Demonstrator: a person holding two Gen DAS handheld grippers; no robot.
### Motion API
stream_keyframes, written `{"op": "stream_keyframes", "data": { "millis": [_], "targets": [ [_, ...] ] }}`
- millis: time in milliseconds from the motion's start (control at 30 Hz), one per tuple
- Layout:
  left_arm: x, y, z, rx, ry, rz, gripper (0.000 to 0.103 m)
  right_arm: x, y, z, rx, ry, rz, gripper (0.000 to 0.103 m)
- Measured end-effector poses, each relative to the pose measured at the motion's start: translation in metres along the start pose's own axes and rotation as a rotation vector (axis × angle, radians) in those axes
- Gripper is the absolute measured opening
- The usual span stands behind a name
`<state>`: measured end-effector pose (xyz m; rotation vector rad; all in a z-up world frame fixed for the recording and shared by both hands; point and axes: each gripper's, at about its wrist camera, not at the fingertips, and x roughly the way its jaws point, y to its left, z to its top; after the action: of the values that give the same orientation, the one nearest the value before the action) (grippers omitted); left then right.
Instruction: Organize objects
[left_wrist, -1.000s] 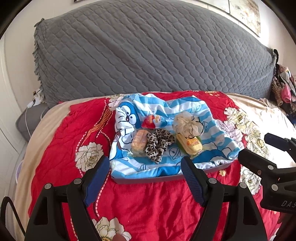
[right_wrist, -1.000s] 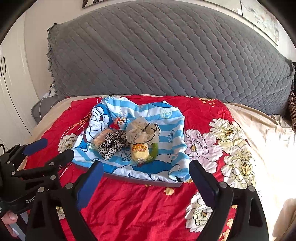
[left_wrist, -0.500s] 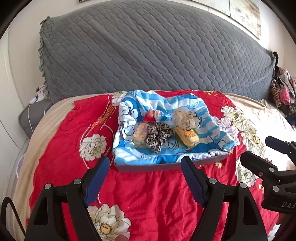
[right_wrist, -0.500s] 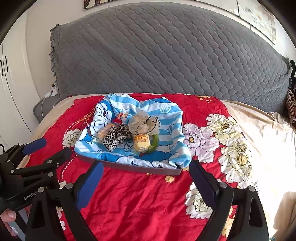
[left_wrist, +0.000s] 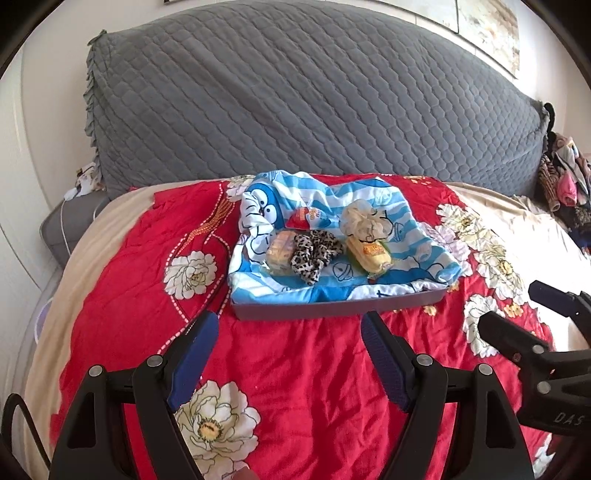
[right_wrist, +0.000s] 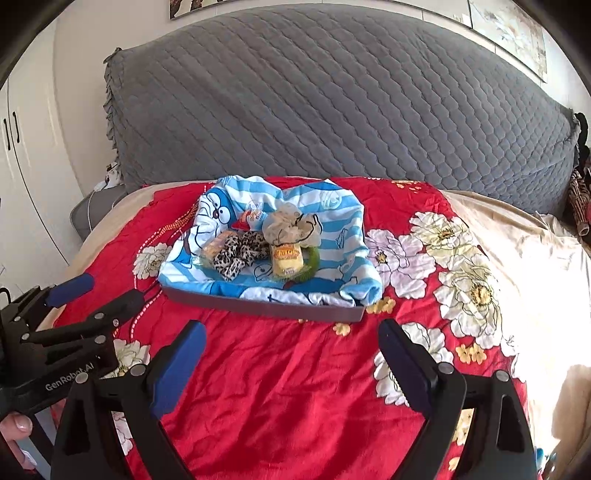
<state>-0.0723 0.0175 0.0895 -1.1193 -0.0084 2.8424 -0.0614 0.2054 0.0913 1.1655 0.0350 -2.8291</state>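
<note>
1. Ahead of both your tongs, on the red flowered bedspread (left_wrist: 295, 369), lies a shallow grey tray (left_wrist: 332, 308) lined with a blue-and-white striped cartoon cloth (left_wrist: 388, 284).
2. Your left gripper (left_wrist: 288, 354) hangs over bare bedspread short of the tray's near wall, its blue-padded fingers (left_wrist: 195, 350) spread well apart with nothing between them.
3. Your right gripper (right_wrist: 291, 354) sits likewise short of the tray, its fingers (right_wrist: 402, 365) spread wide and holding nothing.
4. In the tray, straight beyond the left tongs, you have a leopard-print scrunchie (left_wrist: 314, 253) in the middle.
5. Touching the scrunchie on its left side is a clear-wrapped yellow snack (left_wrist: 279, 251).
6. To the scrunchie's right is a yellow packet with an orange label (left_wrist: 371, 254), lying on something green; from the right wrist view that green thing reads as a ring (right_wrist: 314, 262) curving around the packet.
7. Just behind the packet sits a cream ruffled scrunchie (left_wrist: 362, 223).
8. Farther back, between the two scrunchies, lies a small red-and-white packet (left_wrist: 306, 218).
9. Beyond the tray a grey quilted headboard cover (left_wrist: 295, 103) rises across the whole width.
10. Each of your tongs shows at the edge of the other's view, the right one to the right of the left.
11. A fingertip (right_wrist: 16, 424) of your hand shows at the lower left corner of the right wrist view, under the left tool.
</note>
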Motion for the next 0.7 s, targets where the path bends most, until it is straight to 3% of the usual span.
{"op": "stream_keyframes", "data": {
  "millis": [700],
  "targets": [
    [-0.024, -0.002, -0.031, -0.009, -0.008, 0.004, 0.081, -0.017, 0.002, -0.033, 0.014, -0.002, -0.022, 0.094]
  ]
}}
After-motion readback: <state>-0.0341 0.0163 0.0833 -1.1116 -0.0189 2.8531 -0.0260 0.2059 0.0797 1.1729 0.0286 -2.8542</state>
